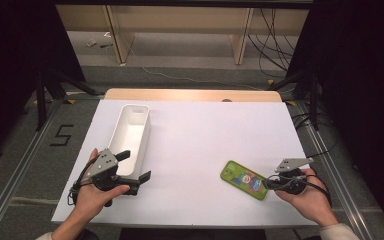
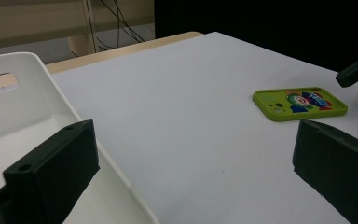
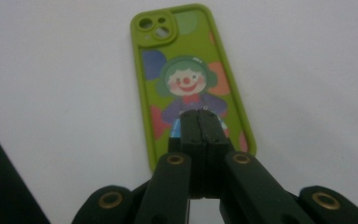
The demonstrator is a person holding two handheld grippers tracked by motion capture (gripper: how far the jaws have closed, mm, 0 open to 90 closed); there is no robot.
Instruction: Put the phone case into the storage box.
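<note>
We are working at a table (image 1: 205, 145) covered by a white sheet, its wooden edge showing along the far side at twelve o'clock. The largest thing on it is a long white plastic bin (image 1: 130, 137), lying lengthwise at about ten o'clock from the table's middle, with a handle slot in its far end wall. We are holding our left gripper (image 1: 136, 170) at the bin's near end, around eight o'clock, and its jaws are standing wide apart with nothing between them; in the left gripper view one jaw is sitting over the bin's inside (image 2: 23, 121) and the other over the bare sheet. At about four o'clock a lime-green phone case (image 1: 244, 179) printed with a clown figure is lying flat on the sheet, its camera cut-outs pointing away from our right hand. We are holding our right gripper (image 3: 200, 122) at the case's near end, its jaws pressed together with their tips over the clown print (image 3: 186, 84), gripping nothing that we can see.
</note>
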